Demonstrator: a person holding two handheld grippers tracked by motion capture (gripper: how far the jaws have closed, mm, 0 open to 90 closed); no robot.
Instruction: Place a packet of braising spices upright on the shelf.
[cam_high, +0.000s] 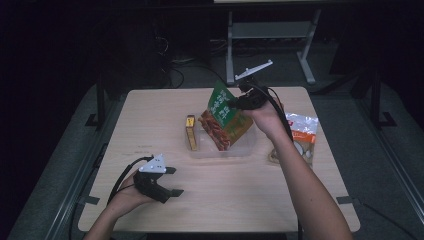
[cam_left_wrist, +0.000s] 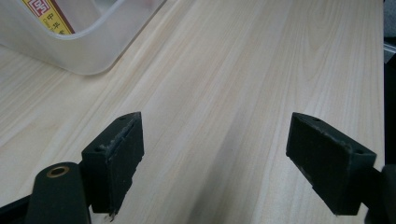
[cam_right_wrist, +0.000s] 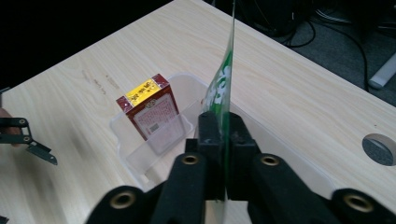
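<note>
A green and red snack bag (cam_high: 225, 117) hangs tilted over a clear plastic container (cam_high: 235, 151) at mid-table. My right gripper (cam_high: 240, 102) is shut on the bag's upper edge. In the right gripper view the pads (cam_right_wrist: 211, 130) pinch the thin green edge of the bag (cam_right_wrist: 225, 77) above the container (cam_right_wrist: 135, 158). A red and yellow box (cam_high: 190, 132) stands upright at the container's left end (cam_right_wrist: 152, 112). My left gripper (cam_high: 172, 181) rests low at the front left, jaws open and nothing between them (cam_left_wrist: 215, 135).
Another snack packet (cam_high: 302, 135) lies on the table right of the container. The container's corner (cam_left_wrist: 93, 51) sits just beyond my left gripper. A round cable hole (cam_right_wrist: 379, 148) is in the tabletop. Bare wood (cam_high: 240, 200) lies between my two arms.
</note>
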